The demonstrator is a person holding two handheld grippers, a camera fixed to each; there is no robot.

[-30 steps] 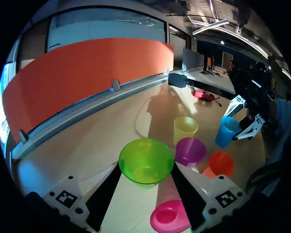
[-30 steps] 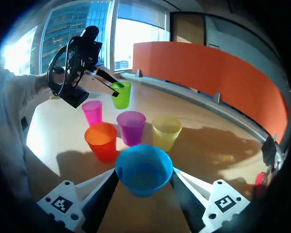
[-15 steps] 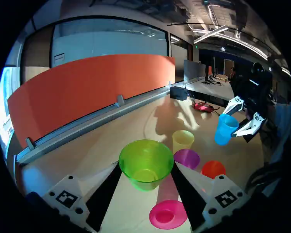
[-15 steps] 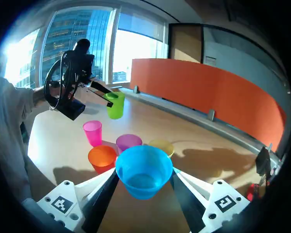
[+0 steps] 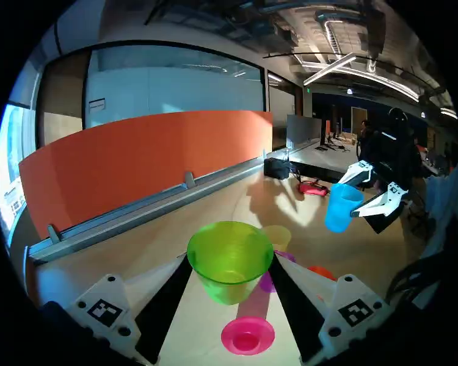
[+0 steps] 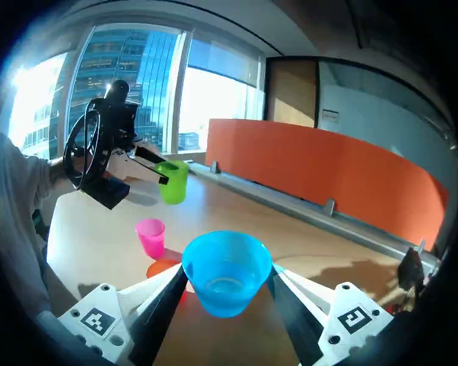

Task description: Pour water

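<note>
L gripper (image 5: 230, 261): both fingers clamped on green cup (image 5: 229, 277), upright, held clear of the table (image 5: 168, 238). R gripper (image 6: 227, 269): fingers pinch blue cup (image 6: 226, 287), also upright, w/ what looks like a little water at the bottom. The level hold prob. stops spills. Cups well apart, above pink cup (image 6: 151, 236) & orange cup (image 6: 162, 267). The height likely gives room to tip one into the other.

- You hold the translucent green cup (image 5: 230, 277) upright and aloft, pinched at both sides by your left gripper (image 5: 230, 261).
- You hold the blue cup (image 6: 227, 290) upright and aloft in your right gripper (image 6: 227, 269), well apart from the green one.
</note>
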